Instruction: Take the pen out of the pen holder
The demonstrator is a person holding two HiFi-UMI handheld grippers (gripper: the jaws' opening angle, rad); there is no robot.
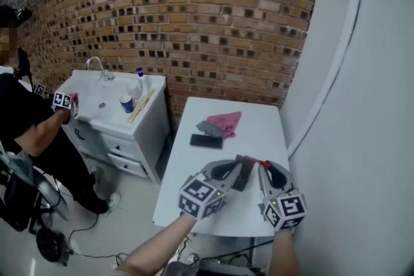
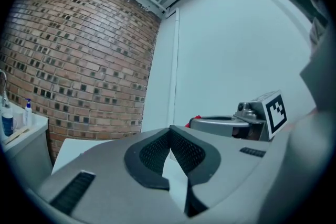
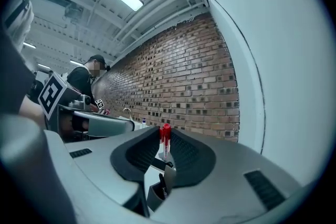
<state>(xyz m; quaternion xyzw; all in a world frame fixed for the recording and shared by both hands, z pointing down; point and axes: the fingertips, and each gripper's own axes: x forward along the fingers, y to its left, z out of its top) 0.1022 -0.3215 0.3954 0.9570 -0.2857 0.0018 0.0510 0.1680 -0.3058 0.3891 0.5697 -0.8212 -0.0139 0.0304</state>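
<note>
Pen (image 3: 165, 137) pinched in right claw (image 3: 164, 132), which points level.

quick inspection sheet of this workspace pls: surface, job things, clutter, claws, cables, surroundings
surface: white table, set against the brick wall.
job's things: red pen held above the pen holder and seemingly clear of it; a black pen stands inside the holder.
clutter: pink cloth touching a grey cloth; what looks like a black phone lies flat beside them.
grippers: right claw shut on the red pen; left claw shut, nothing in it.
cables: black cable on the floor left of the table.
surroundings: sink cabinet with another person at it; white wall on the right.
</note>
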